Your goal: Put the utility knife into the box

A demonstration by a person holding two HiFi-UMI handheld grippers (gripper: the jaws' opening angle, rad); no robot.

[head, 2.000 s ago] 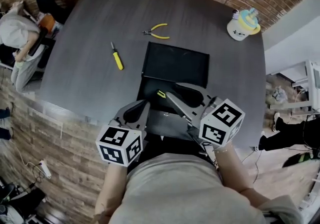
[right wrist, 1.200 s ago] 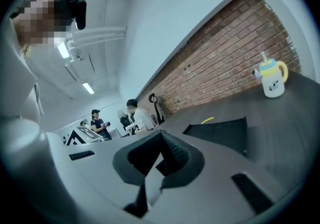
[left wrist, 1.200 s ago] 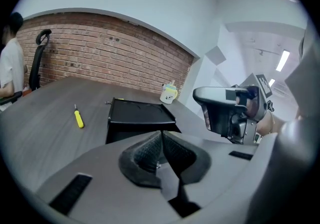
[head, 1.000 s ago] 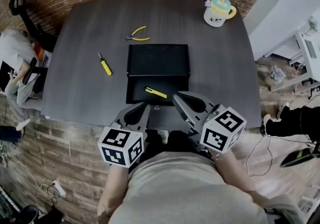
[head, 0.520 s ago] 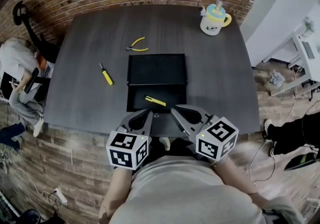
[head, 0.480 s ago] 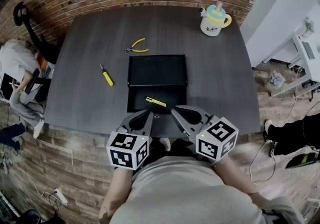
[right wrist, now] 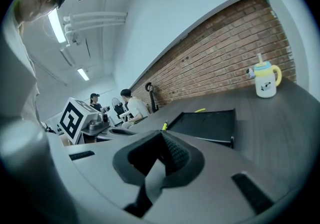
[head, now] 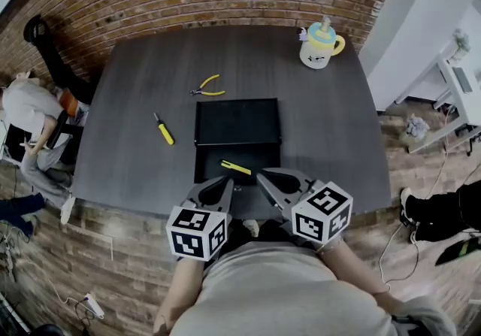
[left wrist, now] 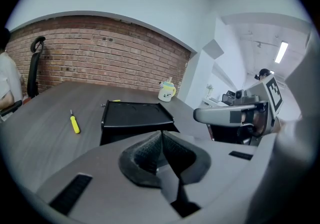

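The yellow utility knife (head: 235,168) lies in the near half of the open black box (head: 237,122), which stands mid-table with its lid laid back. From the right gripper view only the knife's yellow tip (right wrist: 164,126) shows over the box's edge (right wrist: 205,123). My left gripper (head: 224,186) and right gripper (head: 263,177) hover side by side at the table's near edge, just short of the box. Both are shut with nothing between the pads (left wrist: 161,135) (right wrist: 162,135).
A yellow-handled screwdriver (head: 164,129) lies left of the box and yellow-handled pliers (head: 207,88) lie beyond it. A lidded cup (head: 319,43) stands at the far right corner. A brick wall runs behind the table; a person sits at the left.
Two seconds ago my right gripper reached over the box, its tips by the knife. Both grippers have since drawn back to the near edge. The knife stays lying in the box.
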